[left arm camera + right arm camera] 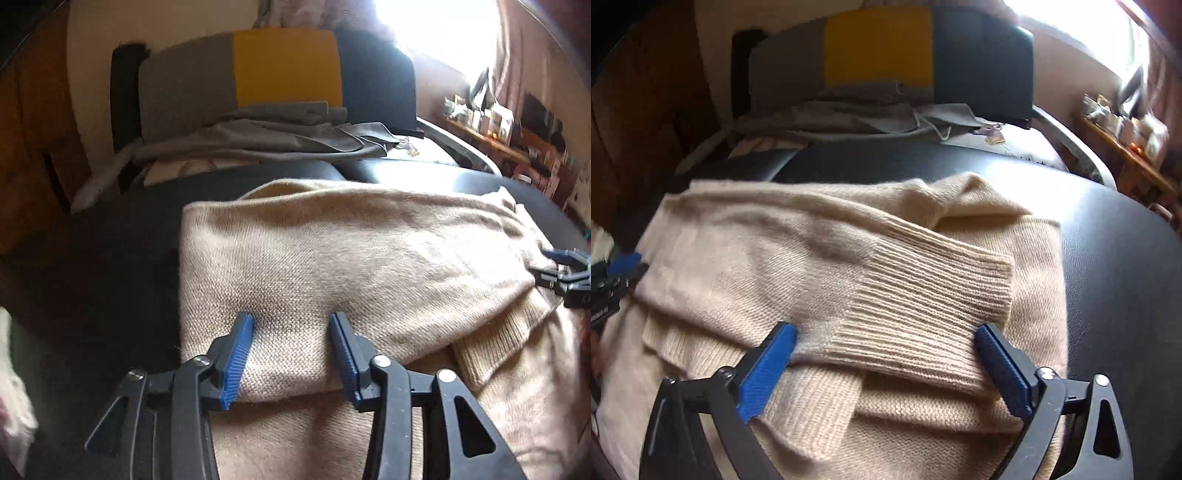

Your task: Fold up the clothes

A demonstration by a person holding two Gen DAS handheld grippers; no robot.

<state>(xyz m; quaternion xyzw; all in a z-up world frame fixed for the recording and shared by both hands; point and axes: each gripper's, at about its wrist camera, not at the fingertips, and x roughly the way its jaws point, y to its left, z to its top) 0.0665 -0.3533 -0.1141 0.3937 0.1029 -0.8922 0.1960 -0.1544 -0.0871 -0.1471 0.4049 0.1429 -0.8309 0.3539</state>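
Note:
A beige knit sweater (332, 251) lies folded on a dark table (110, 258). My left gripper (291, 321) points down at the near folded edge. Its blue pads (240, 354) stand apart, with flat fabric between them and not pinched. A ribbed band (491, 343) shows at the lower right. In the right wrist view the sweater (757, 258) has a sleeve laid across it, ending in a ribbed cuff (923, 295). My right gripper (884, 330) is wide open, one finger on each side of that cuff, not squeezing it. Each gripper shows at the edge of the other's view.
Behind the table stands a chair with grey, yellow and dark back panels (288, 66), and a heap of grey clothes (277, 136) lies on its seat. A cluttered wooden shelf (1126, 147) runs along the right under a bright window. Bare dark tabletop (1115, 266) lies to the sweater's right.

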